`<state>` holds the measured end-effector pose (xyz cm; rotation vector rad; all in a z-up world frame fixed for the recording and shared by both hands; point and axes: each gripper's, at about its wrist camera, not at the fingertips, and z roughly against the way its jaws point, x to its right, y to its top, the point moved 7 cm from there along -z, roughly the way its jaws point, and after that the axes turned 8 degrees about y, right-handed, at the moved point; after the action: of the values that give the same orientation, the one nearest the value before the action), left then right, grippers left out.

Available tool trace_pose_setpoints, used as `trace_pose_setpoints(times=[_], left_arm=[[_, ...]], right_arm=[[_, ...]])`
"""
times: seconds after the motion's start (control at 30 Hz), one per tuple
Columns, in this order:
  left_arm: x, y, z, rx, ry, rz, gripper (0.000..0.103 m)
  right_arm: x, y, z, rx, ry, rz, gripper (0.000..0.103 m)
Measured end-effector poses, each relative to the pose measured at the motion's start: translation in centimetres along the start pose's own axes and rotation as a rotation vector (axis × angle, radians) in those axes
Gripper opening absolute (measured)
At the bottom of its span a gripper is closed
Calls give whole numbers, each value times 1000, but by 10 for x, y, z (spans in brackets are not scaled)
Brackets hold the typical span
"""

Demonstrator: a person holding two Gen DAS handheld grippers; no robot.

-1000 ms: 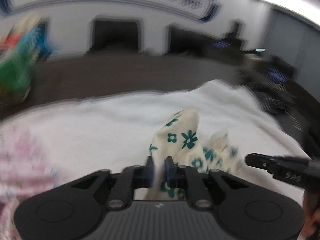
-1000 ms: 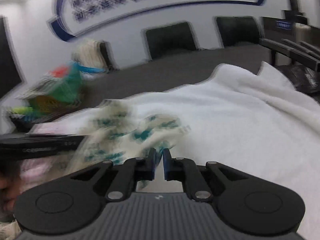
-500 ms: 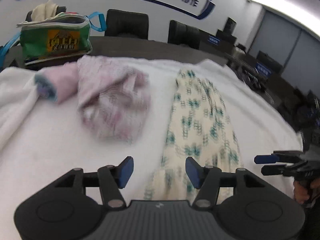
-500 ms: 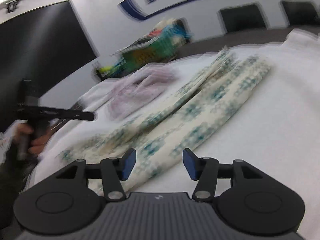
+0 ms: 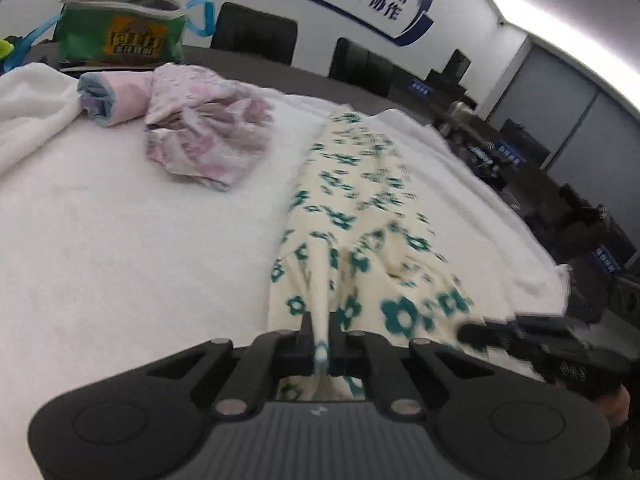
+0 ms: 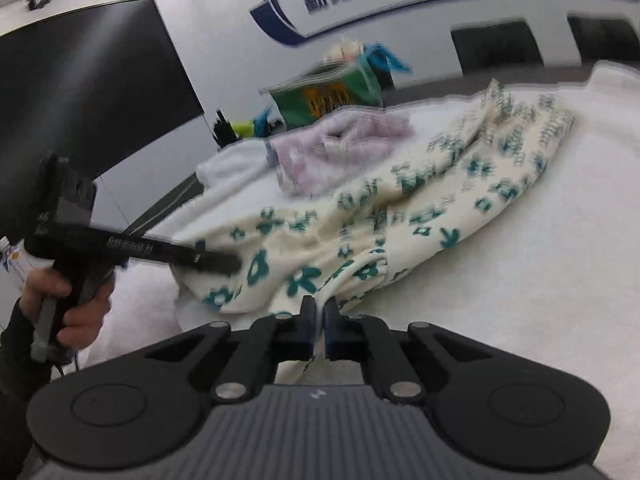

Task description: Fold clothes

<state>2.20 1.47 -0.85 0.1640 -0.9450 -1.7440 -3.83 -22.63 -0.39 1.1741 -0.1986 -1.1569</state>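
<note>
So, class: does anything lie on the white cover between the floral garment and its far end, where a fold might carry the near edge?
Nothing visible does. The floral garment lies stretched out alone; the pink clothes sit apart on its left, and both tools grip its near edge.

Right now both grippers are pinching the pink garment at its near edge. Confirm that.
Wrong garment. The left gripper and the right gripper are both shut on the near edge of the cream floral garment, as both wrist views show. The pink garment lies untouched further back.

Soft printed cloth garment [image 5: 360,216] lies on a fluffy white towel [image 5: 120,240]; tongs [image 5: 320,344] matt black plastic.
</note>
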Motion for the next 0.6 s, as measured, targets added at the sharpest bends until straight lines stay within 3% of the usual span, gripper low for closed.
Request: trace_pose_setpoints(times=[0.13, 0.23, 0.27, 0.33, 0.37, 0.4, 0.43, 0.47, 0.53, 0.6], left_arm=[[24, -34, 30, 30, -45, 94, 0], [32, -57, 35, 54, -86, 87, 1], [30, -61, 36, 66, -93, 71, 3], [27, -63, 44, 91, -54, 0, 22], [26, -63, 49, 103, -35, -35, 29], [24, -63, 53, 123, -12, -71, 47], [23, -59, 57, 164, 22, -109, 67], [21, -55, 59, 199, 52, -141, 71], [20, -46, 51, 218, 73, -166, 71], [22, -43, 29, 156, 55, -168, 69]], right_arm=[[-14, -2, 30, -25, -64, 41, 3], [-17, -19, 40, -68, -80, 42, 4], [-12, -23, 42, -65, -90, 29, 9], [-10, -29, 47, -75, -88, 59, 13], [-15, -31, 51, -78, -89, 108, 30], [-21, -33, 57, -68, -87, 163, 59], [-28, -35, 61, -53, -81, 217, 70], [-35, -38, 64, -40, -71, 264, 77], [-45, -44, 59, -47, -39, 311, 77], [-50, -52, 43, -74, -26, 319, 76]])
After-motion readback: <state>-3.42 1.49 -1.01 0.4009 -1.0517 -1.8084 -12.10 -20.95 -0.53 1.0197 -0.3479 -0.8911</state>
